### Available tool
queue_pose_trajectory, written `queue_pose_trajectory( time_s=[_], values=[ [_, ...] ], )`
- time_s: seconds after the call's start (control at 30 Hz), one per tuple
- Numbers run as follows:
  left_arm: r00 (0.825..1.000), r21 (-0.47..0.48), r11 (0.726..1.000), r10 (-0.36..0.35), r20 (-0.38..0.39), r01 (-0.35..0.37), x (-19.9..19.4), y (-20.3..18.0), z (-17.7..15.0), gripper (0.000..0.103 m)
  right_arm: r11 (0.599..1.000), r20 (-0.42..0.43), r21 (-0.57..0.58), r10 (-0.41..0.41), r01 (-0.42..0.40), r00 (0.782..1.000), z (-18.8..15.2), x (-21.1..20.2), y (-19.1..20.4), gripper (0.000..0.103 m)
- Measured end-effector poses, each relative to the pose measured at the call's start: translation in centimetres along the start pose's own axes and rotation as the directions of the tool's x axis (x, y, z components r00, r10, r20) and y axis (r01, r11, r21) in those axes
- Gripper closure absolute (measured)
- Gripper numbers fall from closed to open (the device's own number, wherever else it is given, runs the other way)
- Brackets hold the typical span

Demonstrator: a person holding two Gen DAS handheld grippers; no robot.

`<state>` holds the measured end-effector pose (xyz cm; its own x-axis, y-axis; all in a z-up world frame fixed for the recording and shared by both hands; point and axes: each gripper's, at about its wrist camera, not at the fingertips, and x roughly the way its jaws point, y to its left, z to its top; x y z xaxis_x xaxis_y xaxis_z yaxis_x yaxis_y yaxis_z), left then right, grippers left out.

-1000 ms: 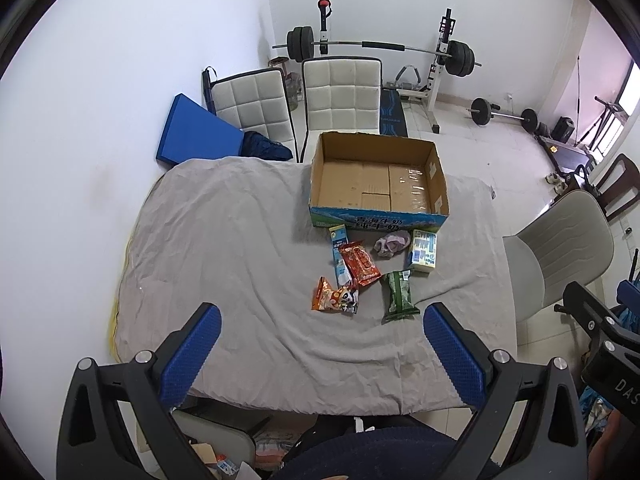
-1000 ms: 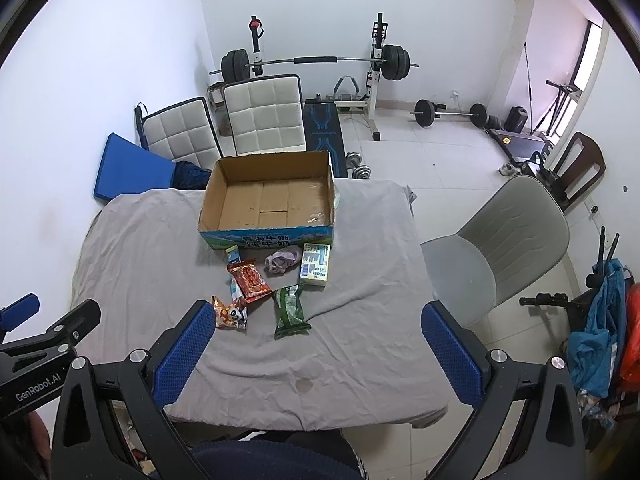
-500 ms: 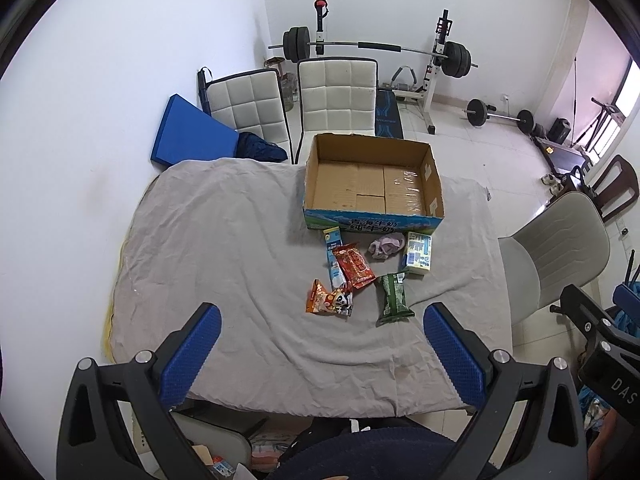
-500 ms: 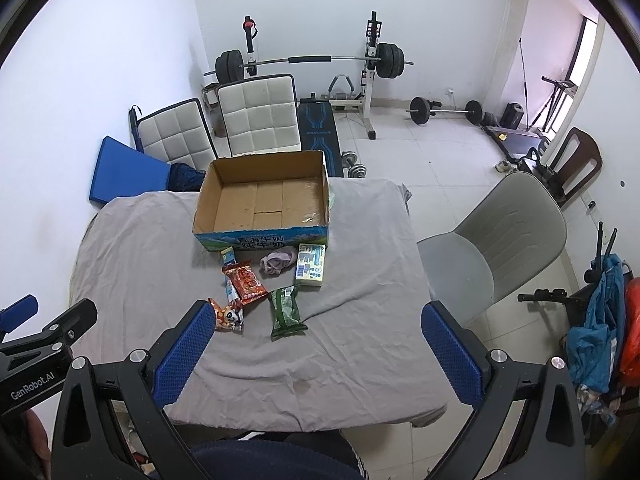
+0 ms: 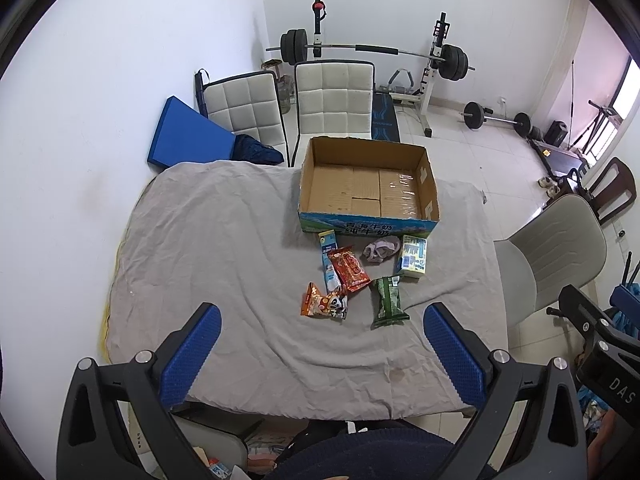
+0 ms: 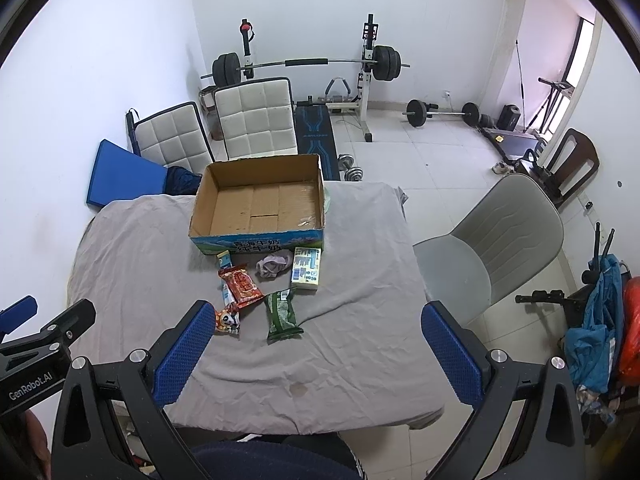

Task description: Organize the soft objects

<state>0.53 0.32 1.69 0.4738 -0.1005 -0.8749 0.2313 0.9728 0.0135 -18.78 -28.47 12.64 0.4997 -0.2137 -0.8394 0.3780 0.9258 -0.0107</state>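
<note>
Left tool spread, holding nothing, above the near edge of the cloth-covered bench. Snack packets, a crumpled cloth and a small carton lie just before the open cardboard box. Right tool likewise spread, holding nothing.

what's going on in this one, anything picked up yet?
Nothing yet. A person holds both grippers above the near edge of a cloth-covered table; the left gripper and right gripper are open and empty. The cardboard box has nothing in it. In front of it lie a green packet, red packet, orange packet, a small carton, a thin blue-and-white packet and a crumpled cloth, all untouched.
</note>
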Motion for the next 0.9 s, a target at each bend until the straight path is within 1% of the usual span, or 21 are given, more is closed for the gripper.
queue_pose_trajectory(
  time_s=[0.9],
  values=[
    [1.0,-0.003,1.0,-0.006,0.015,0.007,-0.06,-0.48,0.82,0.0,1.0,0.008,0.001,0.002,-0.002,1.0,0.85,0.3,-0.26,0.0]
  ],
)
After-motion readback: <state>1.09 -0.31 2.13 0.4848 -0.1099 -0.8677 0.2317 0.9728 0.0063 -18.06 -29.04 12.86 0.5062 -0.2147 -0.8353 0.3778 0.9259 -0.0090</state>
